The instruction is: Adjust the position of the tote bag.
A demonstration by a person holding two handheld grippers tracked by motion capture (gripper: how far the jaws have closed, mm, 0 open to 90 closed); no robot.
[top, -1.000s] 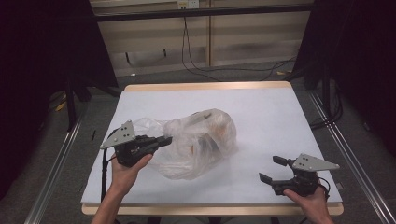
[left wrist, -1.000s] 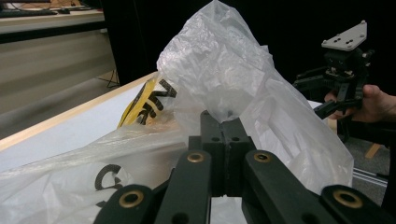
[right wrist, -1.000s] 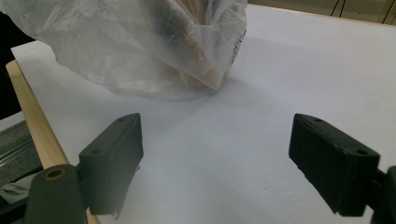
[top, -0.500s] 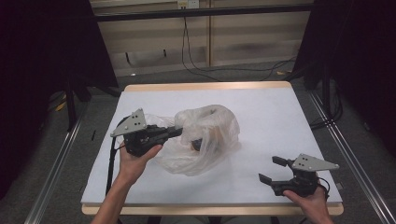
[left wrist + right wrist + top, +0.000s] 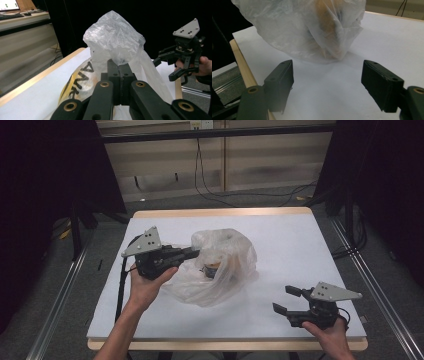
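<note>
Left hand-held gripper [image 5: 192, 253], held in the person's left hand [image 5: 150, 282] over the left half of the white tabletop [image 5: 300, 250]: jaws pressed together, pinching a fold of the clear plastic bag [image 5: 220, 265]. From its own camera the film rises in a crumpled peak just above the closed jaws [image 5: 112, 42].

Bag sits near the middle of the tabletop, its lower part resting on the surface. Something orange-brown and something dark show through the plastic; cannot tell what they are. Black lettering on yellow is visible through the film on the side nearest the left hand-held gripper.

Right hand-held gripper [image 5: 287, 300], in the right hand [image 5: 327, 335] at the near right edge of the tabletop: jaws apart, nothing between them, though they have just been closing a little. It points toward the bag, well apart from it.
</note>
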